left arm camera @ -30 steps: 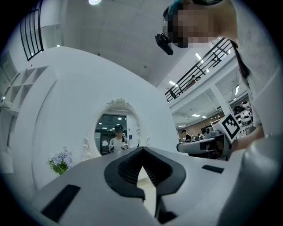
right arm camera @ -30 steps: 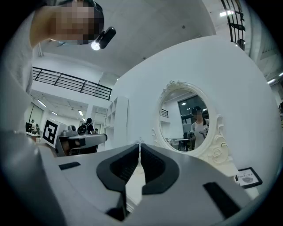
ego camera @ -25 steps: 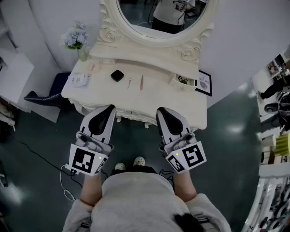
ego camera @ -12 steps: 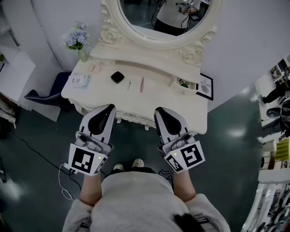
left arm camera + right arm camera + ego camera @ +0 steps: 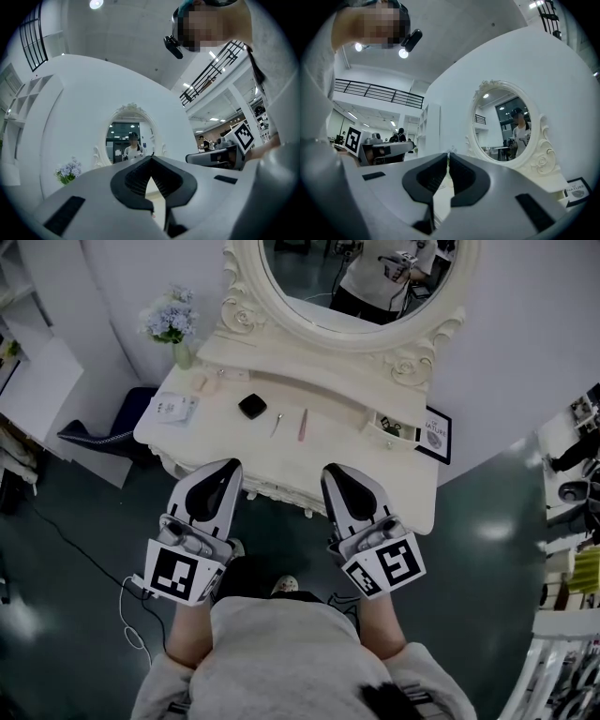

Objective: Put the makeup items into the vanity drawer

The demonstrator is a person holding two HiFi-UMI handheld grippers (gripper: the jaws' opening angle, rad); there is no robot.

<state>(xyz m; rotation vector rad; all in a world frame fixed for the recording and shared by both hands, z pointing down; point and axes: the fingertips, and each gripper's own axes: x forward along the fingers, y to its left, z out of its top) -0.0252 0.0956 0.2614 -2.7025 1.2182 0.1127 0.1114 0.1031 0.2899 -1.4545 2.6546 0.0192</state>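
Note:
On the cream vanity table [image 5: 412,493] lie a black compact [image 5: 251,407], a thin dark tool [image 5: 277,424] and a pink stick [image 5: 303,424], all in a row below the oval mirror [image 5: 361,282]. The drawer front sits under the near edge, hidden behind my grippers. My left gripper [image 5: 225,468] and right gripper [image 5: 334,472] hover side by side in front of that edge, both shut and empty. In the left gripper view the left gripper [image 5: 150,159] points at the mirror [image 5: 126,140]; the right gripper [image 5: 448,155] shows the same.
A vase of pale flowers [image 5: 171,326] stands at the table's back left, a flat white packet [image 5: 174,409] near its left end, and a small tray [image 5: 394,427] and a framed card [image 5: 435,435] at the right. A white shelf unit [image 5: 37,390] stands at the left.
The view has shifted a little: the table sits lower and further right in the picture. Both grippers stay shut and hold the same place in front of it.

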